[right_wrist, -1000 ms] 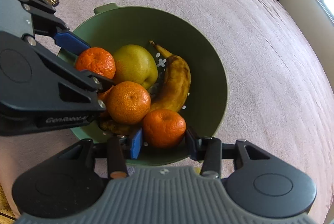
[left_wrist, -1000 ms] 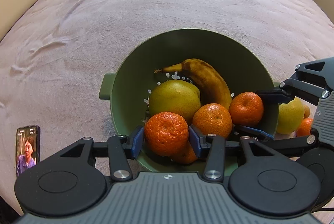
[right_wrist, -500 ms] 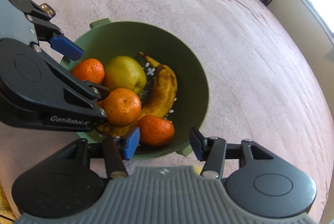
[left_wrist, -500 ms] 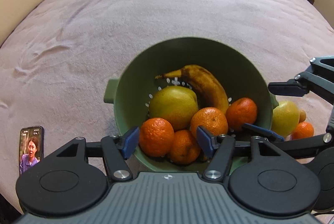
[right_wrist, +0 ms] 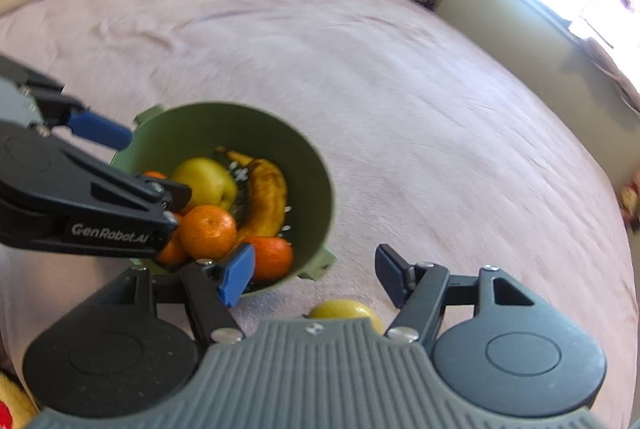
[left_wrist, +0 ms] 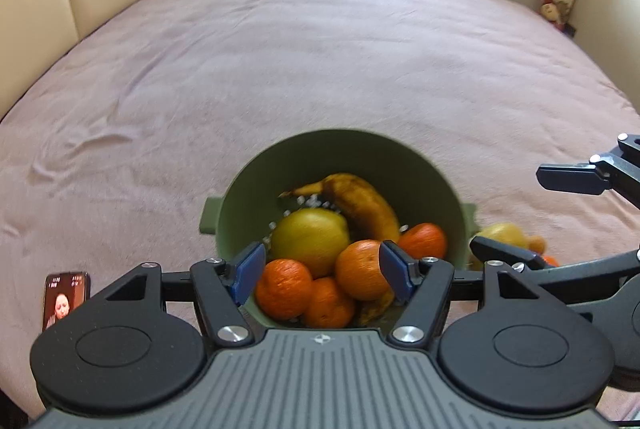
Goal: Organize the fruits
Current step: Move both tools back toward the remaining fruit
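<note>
The green bowl (left_wrist: 340,157) sits on the pink blanket (left_wrist: 280,49), full of oranges (left_wrist: 283,288), a yellow pear (left_wrist: 310,241) and a brown banana (left_wrist: 360,201). The left gripper (left_wrist: 322,271) and right gripper (right_wrist: 312,273) have just been opening, with nothing pinched. Another pear (right_wrist: 344,310) lies outside the bowl.

Left gripper (left_wrist: 322,277), right gripper (right_wrist: 314,275): black linkages, blue pads, silver screws, grey ribbed housing

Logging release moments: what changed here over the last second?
Both grippers let go of their tangerines: the left gripper and right gripper have just been opening, nothing between the fingers, and pulled back from the green bowl. The fruit in the bowl stayed put.
</note>
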Demonstrator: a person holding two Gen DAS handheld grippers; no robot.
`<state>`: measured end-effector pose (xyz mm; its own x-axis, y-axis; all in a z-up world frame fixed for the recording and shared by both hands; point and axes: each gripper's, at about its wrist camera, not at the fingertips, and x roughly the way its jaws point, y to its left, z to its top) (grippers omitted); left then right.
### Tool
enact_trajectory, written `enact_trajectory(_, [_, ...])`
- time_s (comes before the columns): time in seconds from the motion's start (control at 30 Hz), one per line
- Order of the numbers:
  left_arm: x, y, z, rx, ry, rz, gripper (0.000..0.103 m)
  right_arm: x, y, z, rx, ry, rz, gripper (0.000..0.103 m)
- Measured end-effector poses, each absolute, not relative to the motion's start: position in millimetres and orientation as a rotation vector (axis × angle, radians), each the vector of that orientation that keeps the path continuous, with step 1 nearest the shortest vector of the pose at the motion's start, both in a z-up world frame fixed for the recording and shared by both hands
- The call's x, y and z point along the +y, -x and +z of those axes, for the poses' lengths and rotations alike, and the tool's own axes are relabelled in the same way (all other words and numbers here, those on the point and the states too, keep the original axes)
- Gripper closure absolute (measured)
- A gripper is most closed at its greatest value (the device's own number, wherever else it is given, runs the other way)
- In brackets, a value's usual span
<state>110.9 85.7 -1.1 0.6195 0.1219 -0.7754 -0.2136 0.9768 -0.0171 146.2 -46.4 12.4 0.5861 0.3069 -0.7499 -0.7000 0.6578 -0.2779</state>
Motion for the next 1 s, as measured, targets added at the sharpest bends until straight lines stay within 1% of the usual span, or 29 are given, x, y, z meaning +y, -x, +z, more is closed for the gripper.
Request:
enact_trajectory(0.13, [75.2, -103.6, 5.6, 0.842, 0.102, 0.152, 0.026, -64.5, -129.1, 21.8, 0.691, 0.541, 0.564, 0.032])
enact_trajectory(0.27, [63.7, -95.7, 10.6, 0.819, 0.113, 0.100, 0.026, -82.0, -111.1, 26.0, 0.673, 0.491, 0.503, 0.032])
enact_trajectory(0.43, [44.3, -84.7, 9.1, 0.815, 0.098, 0.028, 0.026, -101.6, -94.1, 23.3, 0.694, 0.408, 0.438, 0.032])
enact_trajectory(0.67, [16.2, -73.1, -3.1, 0.851, 0.060, -0.066, 0.029, -127.9, -77.9, -0.6, 0.772, 0.312, 0.371, 0.032])
enact_trajectory(0.83, [3.1, -68.4, -17.2, 0.878, 0.066, -0.152, 0.036, -151.4, -69.1, -23.2, 0.860, 0.255, 0.323, 0.034])
enact_trajectory(0.9, [-0.5, -67.1, -22.5, 0.887, 0.068, -0.176, 0.036, -164.1, -67.4, -33.4, 0.903, 0.227, 0.301, 0.036])
enact_trajectory(0.97, [-3.8, -65.0, -27.8, 0.901, 0.080, -0.199, 0.038, -172.3, -69.2, -43.0, 0.938, 0.202, 0.277, 0.042])
enact_trajectory(1.0, [-5.2, -64.5, -30.7, 0.911, 0.091, -0.213, 0.039, -177.4, -70.3, -46.3, 0.952, 0.191, 0.266, 0.043])
